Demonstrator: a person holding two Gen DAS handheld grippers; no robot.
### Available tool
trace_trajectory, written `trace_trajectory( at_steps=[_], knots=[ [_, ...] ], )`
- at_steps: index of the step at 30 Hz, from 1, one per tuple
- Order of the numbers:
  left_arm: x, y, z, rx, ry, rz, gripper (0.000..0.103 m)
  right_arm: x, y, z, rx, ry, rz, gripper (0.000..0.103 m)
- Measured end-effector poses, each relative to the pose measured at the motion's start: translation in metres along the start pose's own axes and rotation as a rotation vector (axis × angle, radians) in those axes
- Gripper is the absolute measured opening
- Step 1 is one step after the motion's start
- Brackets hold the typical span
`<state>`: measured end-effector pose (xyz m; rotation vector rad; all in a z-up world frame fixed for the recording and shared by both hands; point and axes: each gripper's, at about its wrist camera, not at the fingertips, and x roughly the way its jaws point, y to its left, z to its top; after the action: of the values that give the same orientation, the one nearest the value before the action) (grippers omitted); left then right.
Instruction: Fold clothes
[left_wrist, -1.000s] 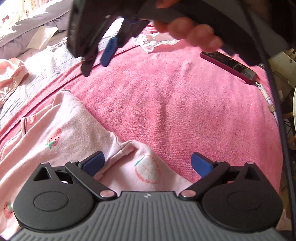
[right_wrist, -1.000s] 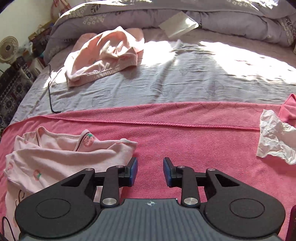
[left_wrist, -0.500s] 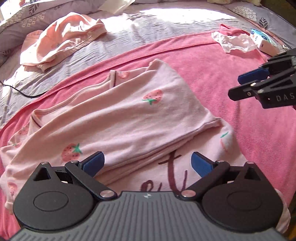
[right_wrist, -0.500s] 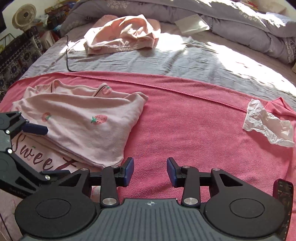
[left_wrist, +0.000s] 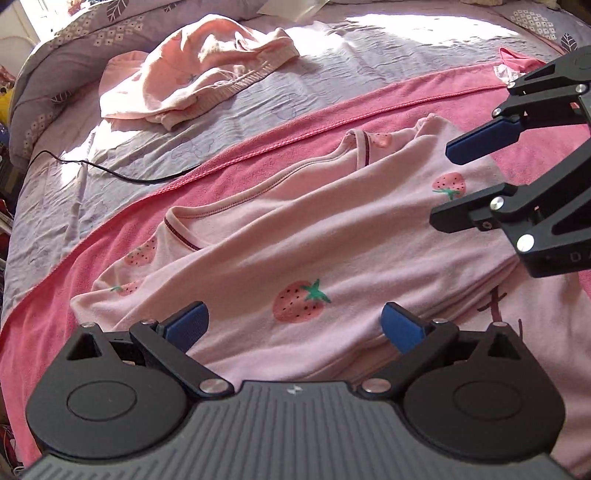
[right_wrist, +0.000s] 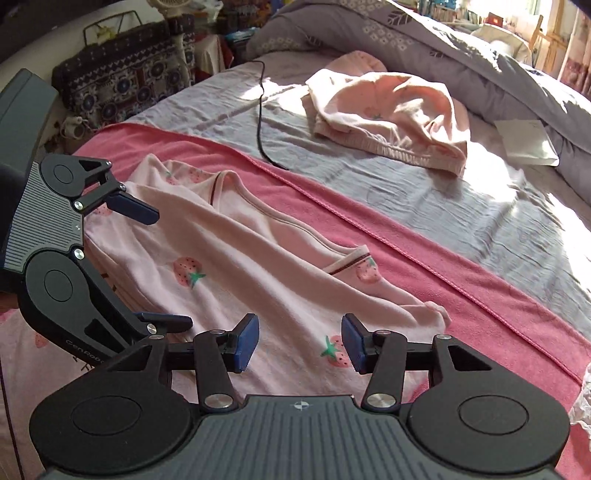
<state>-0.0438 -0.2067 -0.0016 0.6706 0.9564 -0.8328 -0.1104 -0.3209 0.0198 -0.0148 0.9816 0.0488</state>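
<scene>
On the bed (left_wrist: 332, 88), over its grey sheet, a pink towel (left_wrist: 258, 155) lies across the near half, and the shirt (left_wrist: 332, 236) rests on that towel, pale pink with strawberries, already doubled over itself so that printed lettering peeks out from under the top layer at the near edge. A second pink garment (right_wrist: 391, 110) sits bunched on the sheet, far from the shirt and well apart from it. A black cable (right_wrist: 261, 110) trails over the sheet toward the towel's far hem.

The step in hand looks like taking hold for the next fold. To do it well, each claw should pinch every layer at an edge or corner, not just the top one, and both should lift and carry across together so the fold lands square and the sleeve near the collar (right_wrist: 347, 260) is not dragged out of line.

The left claw (left_wrist: 295, 325) hangs over the near left part of the shirt with its blue pads wide apart and nothing between them but cloth below. The right claw (right_wrist: 299, 343) hovers over the shirt's near right part; its jaws are opening, about half spread, and they grip nothing and appear clear of the fabric.
</scene>
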Motion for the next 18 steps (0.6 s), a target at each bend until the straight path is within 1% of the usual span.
trace_trajectory(
  at_steps=[2, 4, 5, 6, 7, 8, 9, 10, 12, 14, 15, 17, 18],
  knots=[
    [0.008, 0.008, -0.007, -0.036, 0.026, -0.006, 0.103, 0.013, 0.007, 0.003, -0.009, 0.022, 0.012, 0.050],
    [0.014, 0.019, -0.015, -0.090, 0.040, -0.030, 0.103, 0.035, 0.015, -0.003, -0.040, 0.095, 0.005, 0.051],
    [0.014, 0.026, -0.020, -0.122, 0.039, -0.050, 0.103, 0.038, 0.018, -0.009, -0.074, 0.083, -0.009, 0.053],
    [0.012, 0.031, -0.024, -0.127, 0.035, -0.051, 0.103, 0.039, 0.021, -0.016, -0.112, 0.063, -0.025, 0.056],
    [0.010, 0.035, -0.028, -0.128, 0.030, -0.051, 0.103, 0.040, 0.024, -0.023, -0.149, 0.043, -0.041, 0.063],
    [0.007, 0.040, -0.033, -0.128, 0.025, -0.050, 0.103, 0.037, 0.023, -0.027, -0.168, 0.041, -0.048, 0.066],
    [0.003, 0.045, -0.038, -0.120, 0.014, -0.032, 0.103, 0.034, 0.021, -0.030, -0.185, 0.041, -0.052, 0.067],
    [-0.001, 0.049, -0.042, -0.111, 0.002, -0.013, 0.103, 0.031, 0.015, -0.034, -0.183, 0.048, -0.054, 0.067],
    [-0.007, 0.066, -0.055, -0.110, -0.003, 0.056, 0.103, 0.023, -0.001, -0.043, -0.178, 0.066, -0.059, 0.067],
    [-0.008, 0.086, -0.067, -0.136, 0.014, 0.095, 0.103, 0.014, -0.018, -0.054, -0.174, 0.087, -0.063, 0.067],
    [-0.009, 0.096, -0.072, -0.169, 0.023, 0.094, 0.103, 0.011, -0.026, -0.059, -0.171, 0.098, -0.061, 0.067],
    [-0.009, 0.116, -0.083, -0.238, 0.042, 0.086, 0.103, 0.007, -0.047, -0.068, -0.084, 0.120, -0.045, 0.076],
    [-0.010, 0.126, -0.088, -0.273, 0.052, 0.082, 0.103, 0.006, -0.060, -0.068, 0.006, 0.144, -0.026, 0.076]
  ],
)
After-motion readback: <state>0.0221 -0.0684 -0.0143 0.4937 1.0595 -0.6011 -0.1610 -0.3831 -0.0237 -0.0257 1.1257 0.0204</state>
